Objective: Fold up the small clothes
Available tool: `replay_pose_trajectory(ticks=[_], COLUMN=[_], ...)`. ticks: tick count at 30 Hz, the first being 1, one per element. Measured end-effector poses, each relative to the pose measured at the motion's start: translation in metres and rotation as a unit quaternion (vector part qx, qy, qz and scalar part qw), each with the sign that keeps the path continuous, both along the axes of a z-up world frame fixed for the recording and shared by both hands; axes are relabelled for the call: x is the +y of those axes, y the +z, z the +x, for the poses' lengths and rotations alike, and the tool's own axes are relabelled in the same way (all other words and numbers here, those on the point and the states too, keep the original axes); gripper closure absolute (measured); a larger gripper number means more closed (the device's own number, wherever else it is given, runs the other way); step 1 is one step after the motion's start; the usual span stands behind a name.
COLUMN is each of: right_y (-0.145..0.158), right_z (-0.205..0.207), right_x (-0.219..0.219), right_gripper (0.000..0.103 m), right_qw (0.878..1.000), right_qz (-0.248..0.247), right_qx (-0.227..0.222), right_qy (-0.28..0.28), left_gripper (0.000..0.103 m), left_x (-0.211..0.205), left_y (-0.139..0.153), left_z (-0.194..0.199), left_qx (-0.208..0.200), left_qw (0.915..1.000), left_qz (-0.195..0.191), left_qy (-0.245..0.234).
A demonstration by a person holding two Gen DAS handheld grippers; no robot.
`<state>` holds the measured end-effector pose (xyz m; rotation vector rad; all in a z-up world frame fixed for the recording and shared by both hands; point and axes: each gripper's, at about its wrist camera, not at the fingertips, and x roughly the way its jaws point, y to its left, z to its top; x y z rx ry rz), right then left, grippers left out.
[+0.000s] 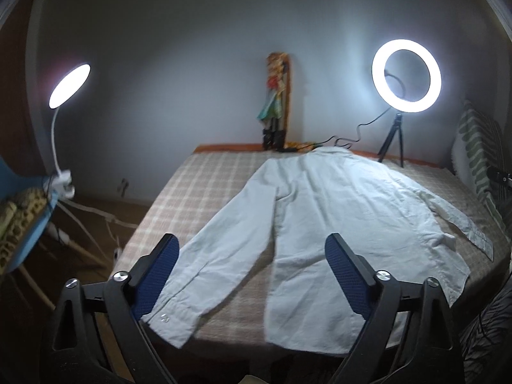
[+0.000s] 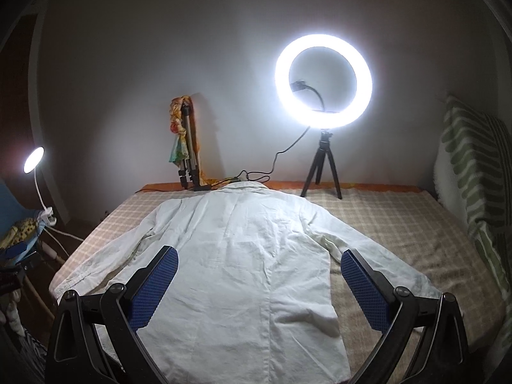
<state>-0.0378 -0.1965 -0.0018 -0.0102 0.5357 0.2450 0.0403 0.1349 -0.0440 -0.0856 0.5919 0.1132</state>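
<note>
A white long-sleeved shirt lies flat and back-up on a checked bed cover, collar at the far end, both sleeves spread outward. My left gripper is open and empty, hovering above the near left sleeve and hem. In the right wrist view the shirt fills the middle. My right gripper is open and empty, above the shirt's lower body, its blue pads wide apart.
A ring light on a small tripod stands at the far edge of the bed. A folded tripod with a scarf leans on the wall. A clip lamp and chair sit left. A striped pillow lies right.
</note>
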Motion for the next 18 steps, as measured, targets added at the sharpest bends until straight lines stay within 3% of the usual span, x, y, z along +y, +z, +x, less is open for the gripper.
replay_pose_trajectory(ticks=[8, 13, 18], right_y=[0.011, 0.010, -0.005], right_z=[0.036, 0.067, 0.103], right_x=[0.060, 0.095, 0.138], right_gripper=[0.000, 0.000, 0.000], right_qw=[0.997, 0.992, 0.986], right_qz=[-0.008, 0.027, 0.037], right_qx=[-0.030, -0.003, 0.048], right_qy=[0.069, 0.121, 0.157], left_gripper=[0.029, 0.029, 0.033], left_x=[0.089, 0.132, 0.156], left_y=[-0.044, -0.069, -0.090], left_z=[0.012, 0.015, 0.012], left_qx=[0.071, 0.098, 0.117], left_qw=[0.9944, 0.9863, 0.9801], left_qz=[-0.047, -0.103, -0.125], left_qy=[0.063, 0.084, 0.100])
